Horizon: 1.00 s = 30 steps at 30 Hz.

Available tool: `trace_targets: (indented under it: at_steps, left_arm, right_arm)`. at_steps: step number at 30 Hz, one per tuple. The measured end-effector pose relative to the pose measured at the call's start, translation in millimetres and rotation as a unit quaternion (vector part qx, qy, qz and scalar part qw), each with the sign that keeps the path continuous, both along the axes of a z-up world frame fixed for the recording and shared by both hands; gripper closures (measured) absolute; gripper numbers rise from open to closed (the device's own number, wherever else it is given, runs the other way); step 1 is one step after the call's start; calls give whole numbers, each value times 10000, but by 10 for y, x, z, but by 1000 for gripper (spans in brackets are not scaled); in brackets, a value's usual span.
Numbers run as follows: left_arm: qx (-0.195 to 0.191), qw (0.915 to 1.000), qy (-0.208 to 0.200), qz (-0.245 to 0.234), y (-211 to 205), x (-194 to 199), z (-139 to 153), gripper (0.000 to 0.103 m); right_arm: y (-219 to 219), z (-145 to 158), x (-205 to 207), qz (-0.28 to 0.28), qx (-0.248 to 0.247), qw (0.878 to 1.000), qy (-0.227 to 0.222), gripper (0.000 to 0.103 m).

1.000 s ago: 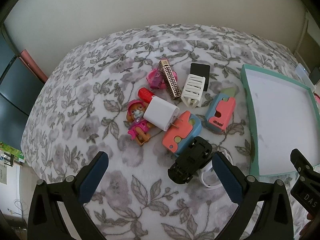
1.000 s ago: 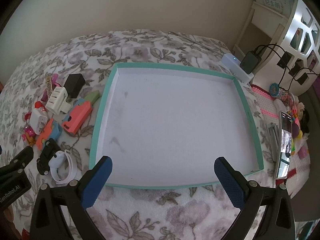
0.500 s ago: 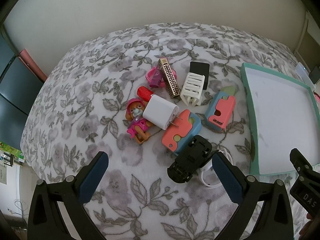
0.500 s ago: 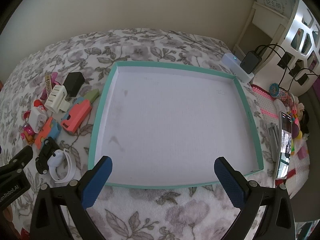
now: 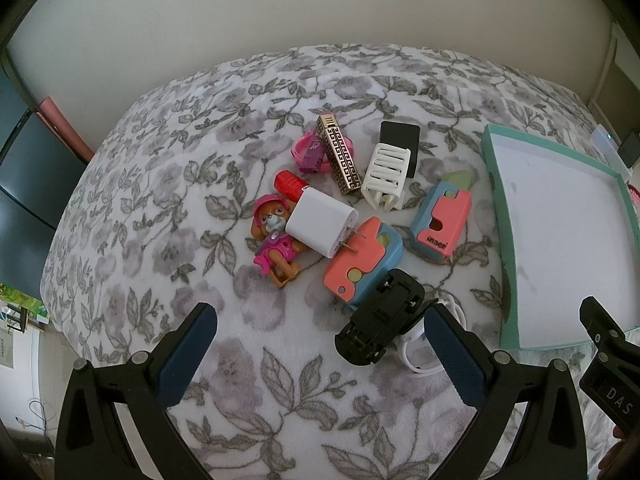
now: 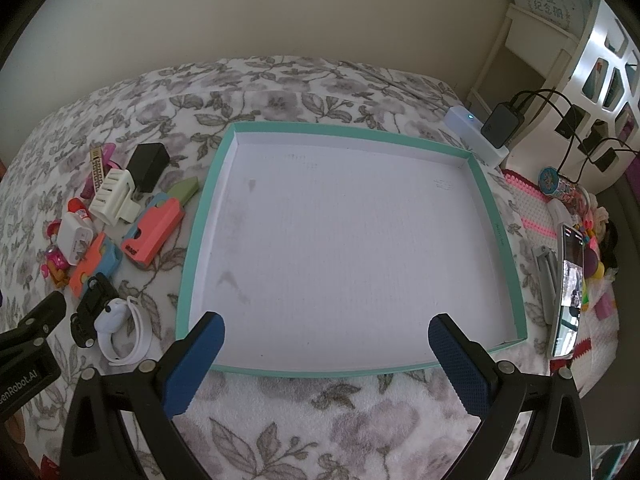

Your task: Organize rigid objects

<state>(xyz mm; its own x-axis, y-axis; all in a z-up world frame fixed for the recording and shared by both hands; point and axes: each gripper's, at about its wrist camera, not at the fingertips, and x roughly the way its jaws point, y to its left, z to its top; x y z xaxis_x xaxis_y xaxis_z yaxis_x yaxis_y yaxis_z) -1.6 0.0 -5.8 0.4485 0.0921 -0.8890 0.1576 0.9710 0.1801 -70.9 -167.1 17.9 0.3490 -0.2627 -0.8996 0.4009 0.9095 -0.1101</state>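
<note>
Left claw agape; black toy car crowds right finger.

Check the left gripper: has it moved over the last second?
Yes, slightly. The left gripper has eased toward the wall: the pile, including the white charger, sits a bit lower in its view.

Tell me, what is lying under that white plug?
The white plug rests partly on the toy dog, its prongs over the orange and blue toy. A red tube pokes out behind; whatever lies beneath is hidden.
</note>
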Motion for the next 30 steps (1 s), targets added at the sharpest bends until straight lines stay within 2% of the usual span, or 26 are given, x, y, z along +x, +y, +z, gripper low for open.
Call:
trace_targets:
  at_steps: [17, 20, 26, 30]
  left_arm:
    - [42, 10000, -61, 54, 35, -4, -20, 0]
    - [63, 9997, -149, 181, 123, 24, 11, 0]
    - [356, 9973, -284, 581, 367, 97, 48, 0]
    - [179, 9967, -106, 781, 557, 184, 18, 0]
  right_arm:
    - [39, 11, 33, 33, 21, 10000, -1, 0]
    - [123, 57, 54, 206, 54, 9997, -141, 0]
    - [387, 122, 194, 775, 489, 9951, -380, 0]
    - [618, 85, 299, 1164, 850, 9885, -447, 0]
